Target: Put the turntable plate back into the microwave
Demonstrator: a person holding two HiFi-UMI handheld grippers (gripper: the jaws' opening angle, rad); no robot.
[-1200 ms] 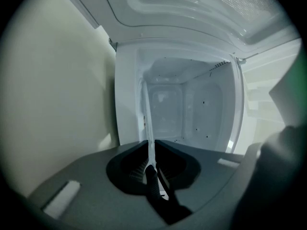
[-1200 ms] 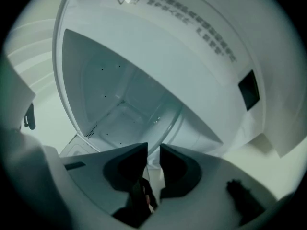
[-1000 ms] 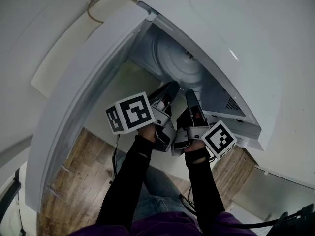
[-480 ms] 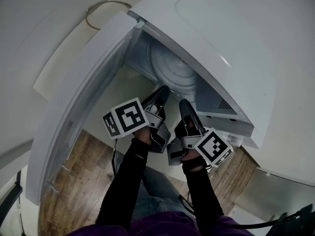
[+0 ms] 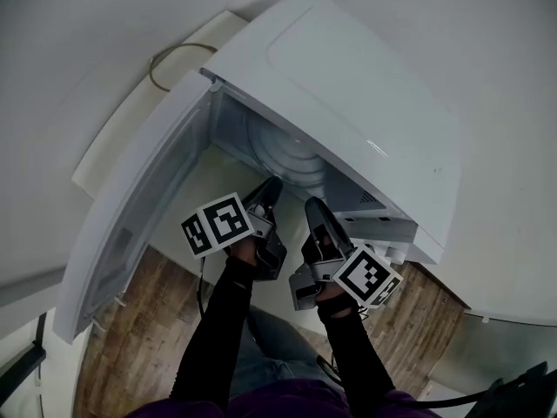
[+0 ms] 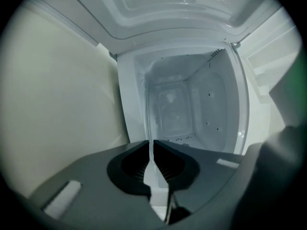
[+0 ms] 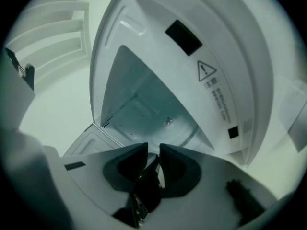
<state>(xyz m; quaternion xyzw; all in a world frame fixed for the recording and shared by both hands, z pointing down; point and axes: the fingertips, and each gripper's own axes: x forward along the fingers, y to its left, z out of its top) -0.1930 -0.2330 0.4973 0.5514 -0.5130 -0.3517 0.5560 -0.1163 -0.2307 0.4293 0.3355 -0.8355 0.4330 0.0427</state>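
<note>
The clear glass turntable plate (image 5: 283, 155) is partway inside the open white microwave (image 5: 348, 85), its near rim at the cavity mouth. My left gripper (image 5: 271, 185) reaches in from the front. In the left gripper view the plate (image 6: 151, 123) runs edge-on into the left gripper (image 6: 151, 150), whose jaws have just been closing and now pinch the rim. My right gripper (image 5: 311, 205) is beside it to the right. In the right gripper view the plate (image 7: 165, 123) spreads ahead, and its near rim sits in the narrow gap of the right gripper (image 7: 153, 150).
The microwave door (image 5: 130, 225) is swung wide open to the left. A cable loop (image 5: 170, 55) lies on the white surface behind the microwave. A wooden floor (image 5: 157, 320) and the person's legs are below. The control panel side (image 7: 211, 80) is to the right of the cavity.
The head view has shifted, so the microwave and both grippers sit lower and smaller in frame. Both grippers stay at the plate's near rim, and the right one has risen a little.
</note>
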